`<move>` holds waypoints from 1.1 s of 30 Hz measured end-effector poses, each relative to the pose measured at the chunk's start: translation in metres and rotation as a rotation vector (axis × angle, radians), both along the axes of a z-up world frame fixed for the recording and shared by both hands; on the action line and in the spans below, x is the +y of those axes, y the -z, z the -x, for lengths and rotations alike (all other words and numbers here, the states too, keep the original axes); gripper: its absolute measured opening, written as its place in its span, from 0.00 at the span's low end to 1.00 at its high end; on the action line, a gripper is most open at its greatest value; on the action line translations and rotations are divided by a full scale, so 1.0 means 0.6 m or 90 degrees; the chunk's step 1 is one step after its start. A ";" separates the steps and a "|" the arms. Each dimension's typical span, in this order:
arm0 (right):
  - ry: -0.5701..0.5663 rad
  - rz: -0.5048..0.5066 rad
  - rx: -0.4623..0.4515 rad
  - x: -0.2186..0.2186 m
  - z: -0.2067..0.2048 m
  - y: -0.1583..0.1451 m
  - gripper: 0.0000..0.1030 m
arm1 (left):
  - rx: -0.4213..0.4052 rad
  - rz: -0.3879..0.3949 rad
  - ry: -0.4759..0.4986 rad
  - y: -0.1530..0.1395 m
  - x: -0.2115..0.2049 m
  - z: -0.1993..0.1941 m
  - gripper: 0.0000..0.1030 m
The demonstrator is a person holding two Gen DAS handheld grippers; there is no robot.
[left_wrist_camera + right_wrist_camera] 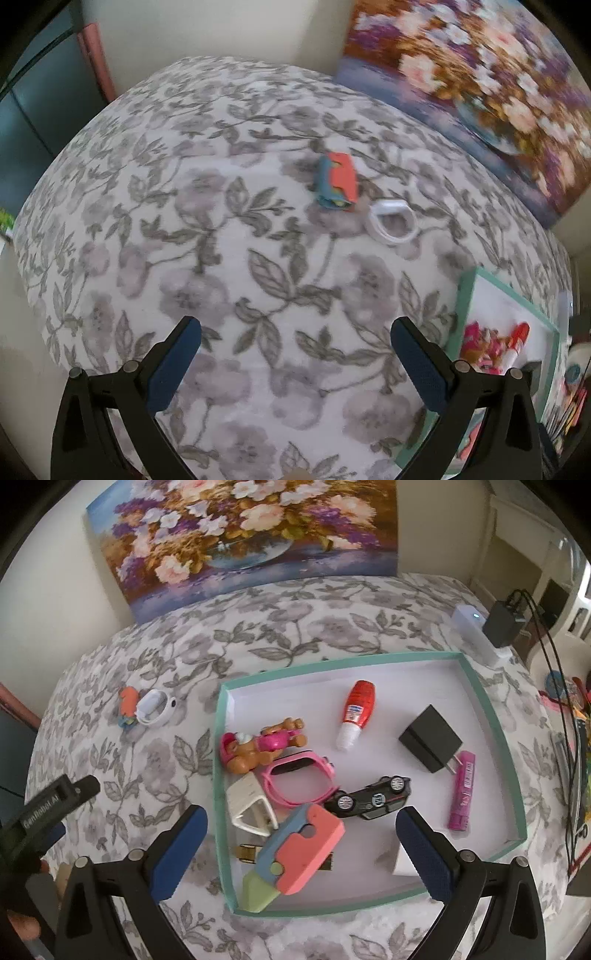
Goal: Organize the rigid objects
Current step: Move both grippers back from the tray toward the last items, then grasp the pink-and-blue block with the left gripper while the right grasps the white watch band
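Hovering over floral bedspread [229, 236], both tools spread wide and holding nothing.

Leaving orange-and-blue toy [338, 181] and white smartwatch [392, 221] touching, outside teal-rimmed tray [495, 716]; left tool [295, 369] aiming near them, right tool [301, 853] above tray. Risking snagging both at once, or nudging one away on soft fabric.

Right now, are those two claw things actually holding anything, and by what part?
Nothing is held. The left gripper and the right gripper are both open, with only the floral cloth and the tray beyond them.
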State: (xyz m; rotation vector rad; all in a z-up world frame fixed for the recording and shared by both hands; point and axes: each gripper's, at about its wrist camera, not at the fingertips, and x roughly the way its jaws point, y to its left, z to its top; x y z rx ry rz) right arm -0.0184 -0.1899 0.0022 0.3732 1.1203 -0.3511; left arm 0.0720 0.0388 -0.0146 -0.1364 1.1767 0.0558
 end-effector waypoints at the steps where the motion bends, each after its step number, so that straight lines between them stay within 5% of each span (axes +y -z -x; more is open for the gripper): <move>1: -0.002 0.000 0.001 0.003 -0.001 0.001 1.00 | 0.000 0.002 -0.006 0.000 0.007 -0.002 0.99; 33: -0.035 0.035 0.002 0.036 -0.147 0.000 1.00 | 0.000 0.068 -0.027 -0.012 0.044 -0.143 0.99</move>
